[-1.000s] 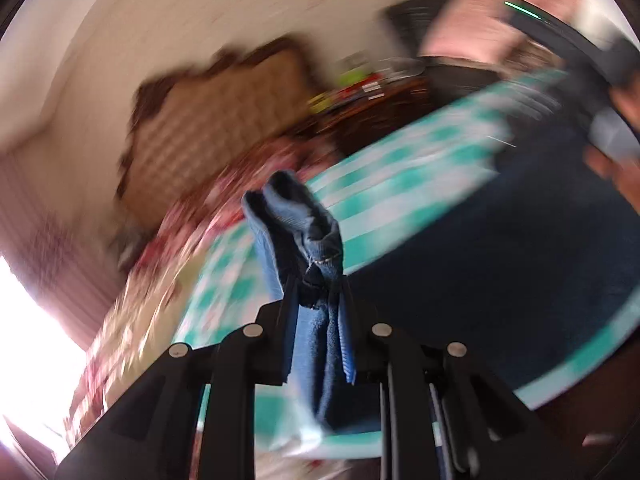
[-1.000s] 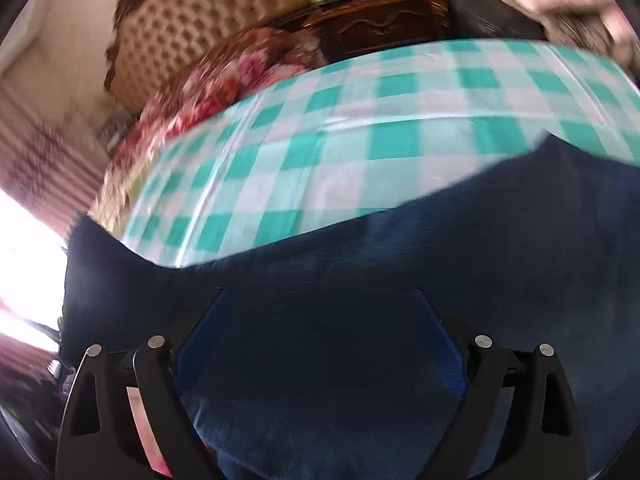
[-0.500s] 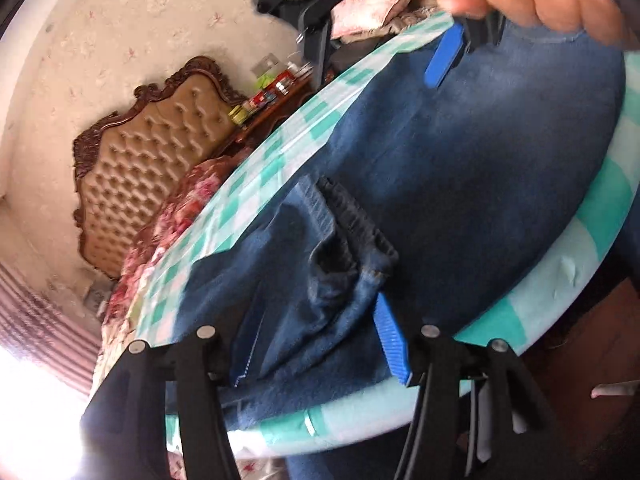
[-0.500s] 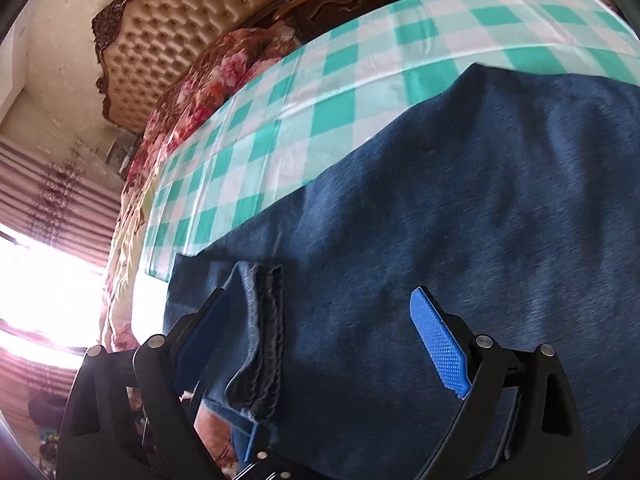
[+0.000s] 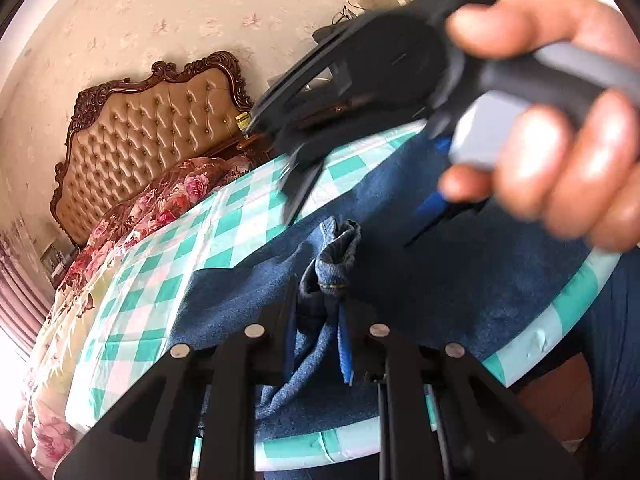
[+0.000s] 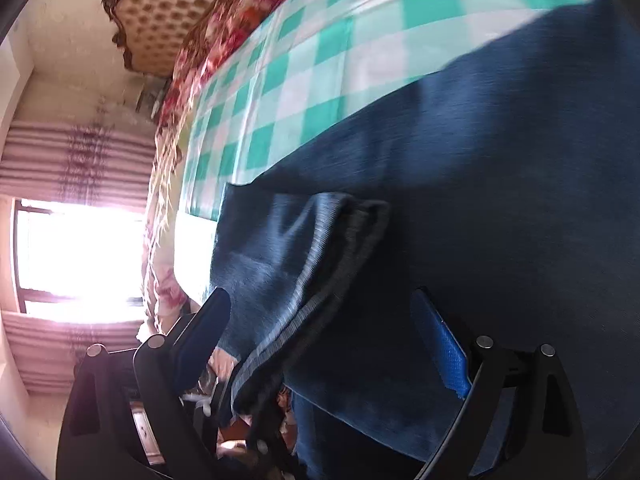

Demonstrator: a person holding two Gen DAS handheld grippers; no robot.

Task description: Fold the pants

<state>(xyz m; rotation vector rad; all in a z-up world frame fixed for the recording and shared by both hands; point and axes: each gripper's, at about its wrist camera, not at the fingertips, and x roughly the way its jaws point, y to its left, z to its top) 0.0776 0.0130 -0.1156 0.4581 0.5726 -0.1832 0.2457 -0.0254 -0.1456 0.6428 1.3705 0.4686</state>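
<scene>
**Left pinches the denim, right stands wide over it**

Fingers of the left gripper [image 5: 320, 320] have just been closing and now pinch a bunched fold of the pants [image 5: 460, 280] at lower centre; the cloth runs away toward upper right. Right gripper [image 6: 320, 336] stands wide, holding nothing, a hem ridge between its pads. Jeans lie across the checked tablecloth [image 5: 224, 232]; a tufted headboard [image 5: 152, 136] sits upper left
</scene>
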